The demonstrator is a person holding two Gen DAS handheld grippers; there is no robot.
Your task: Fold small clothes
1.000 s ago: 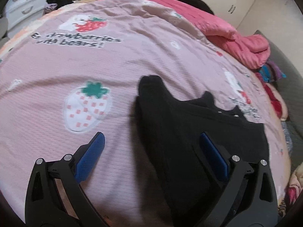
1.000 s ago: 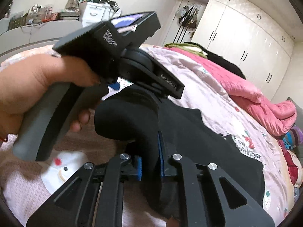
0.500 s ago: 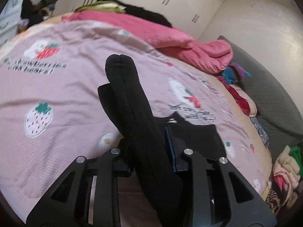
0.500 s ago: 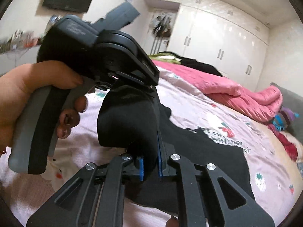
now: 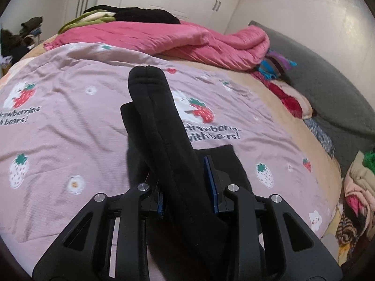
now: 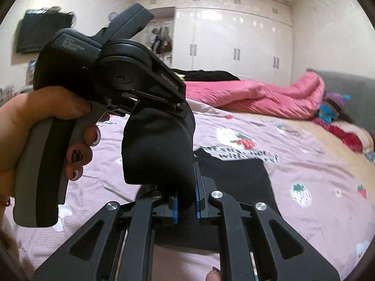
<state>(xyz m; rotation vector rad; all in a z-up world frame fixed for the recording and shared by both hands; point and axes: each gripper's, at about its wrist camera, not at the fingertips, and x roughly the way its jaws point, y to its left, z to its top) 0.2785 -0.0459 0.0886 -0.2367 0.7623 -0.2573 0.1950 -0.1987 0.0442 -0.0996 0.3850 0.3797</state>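
Observation:
A small black garment (image 5: 164, 126) is lifted at one edge off the pink strawberry bedsheet (image 5: 70, 121). My left gripper (image 5: 187, 196) is shut on its thick folded edge, which sticks up and forward between the blue pads. My right gripper (image 6: 186, 201) is shut on the same garment (image 6: 159, 149) beside it. The rest of the black cloth (image 6: 236, 175) lies flat on the bed below. In the right wrist view the left gripper's body (image 6: 112, 75) and the hand holding it fill the left side.
A pink duvet (image 5: 182, 39) is bunched along the far side of the bed. Dark and green clothes (image 5: 131, 15) lie behind it. Colourful clothes (image 5: 356, 187) are heaped at the right edge. White wardrobes (image 6: 236, 46) line the far wall.
My left gripper was open over the flat garment; it has shut on the garment's edge. Both grippers have lifted that edge up off the bed.

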